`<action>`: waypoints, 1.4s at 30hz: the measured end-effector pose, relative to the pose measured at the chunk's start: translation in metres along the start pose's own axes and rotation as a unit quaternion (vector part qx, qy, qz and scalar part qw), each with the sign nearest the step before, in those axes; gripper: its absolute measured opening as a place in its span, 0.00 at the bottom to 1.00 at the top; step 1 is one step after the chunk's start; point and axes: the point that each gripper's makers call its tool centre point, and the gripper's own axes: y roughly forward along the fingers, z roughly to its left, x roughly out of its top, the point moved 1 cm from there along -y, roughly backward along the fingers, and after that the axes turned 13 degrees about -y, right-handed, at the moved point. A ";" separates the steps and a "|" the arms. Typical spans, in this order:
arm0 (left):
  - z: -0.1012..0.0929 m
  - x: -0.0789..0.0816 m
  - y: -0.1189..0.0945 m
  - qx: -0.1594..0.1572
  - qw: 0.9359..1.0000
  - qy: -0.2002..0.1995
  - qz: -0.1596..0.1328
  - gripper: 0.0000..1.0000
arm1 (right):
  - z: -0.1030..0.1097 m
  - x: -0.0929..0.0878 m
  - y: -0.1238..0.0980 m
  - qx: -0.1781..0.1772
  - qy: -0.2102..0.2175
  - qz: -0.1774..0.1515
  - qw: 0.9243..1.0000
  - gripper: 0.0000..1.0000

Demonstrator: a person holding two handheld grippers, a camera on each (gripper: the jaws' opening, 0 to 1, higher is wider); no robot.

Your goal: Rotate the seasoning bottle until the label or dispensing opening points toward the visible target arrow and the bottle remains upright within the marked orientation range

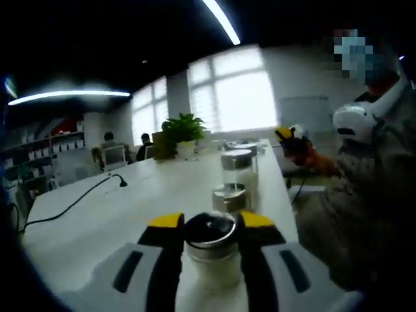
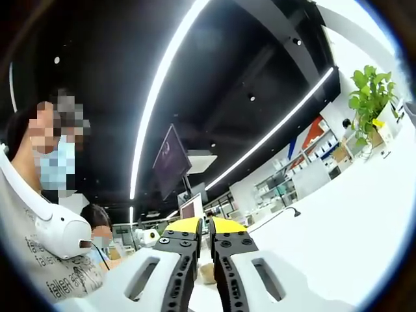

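A glass seasoning bottle [image 1: 211, 246] with a shiny metal lid stands upright on the white table [image 1: 130, 208], close in front of the camera in the left gripper view. My left gripper [image 1: 210, 221] is shut on the seasoning bottle, one yellow-tipped black jaw pressed against each side. The lid top faces up and I cannot make out a label. In the right gripper view my right gripper [image 2: 204, 227] is raised and tilted toward the ceiling. Its jaws stand almost together with nothing between them.
Two more lidded glass jars [image 1: 229, 196] [image 1: 238, 166] stand in a row behind the held bottle. A potted plant [image 1: 183, 132] [image 2: 372, 91] sits at the table's far end, and a black cable [image 1: 75, 200] runs across the left side. A person [image 1: 370, 195] sits close on the right.
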 end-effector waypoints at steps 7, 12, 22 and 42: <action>0.000 -0.001 0.000 -0.054 0.998 0.000 0.015 0.34 | 0.001 0.002 0.000 0.004 -0.001 -0.002 1.000 0.03; 0.000 -0.001 0.001 -0.086 0.996 -0.001 0.026 0.34 | 0.003 0.003 0.002 0.010 -0.002 -0.003 1.000 0.03; 0.002 -0.001 -0.001 -0.121 0.992 0.002 0.024 0.34 | 0.006 0.005 0.003 0.018 -0.003 -0.003 1.000 0.03; -0.003 0.018 -0.002 0.045 0.997 -0.039 -0.054 0.59 | 0.007 0.004 0.005 0.018 0.000 -0.006 1.000 0.03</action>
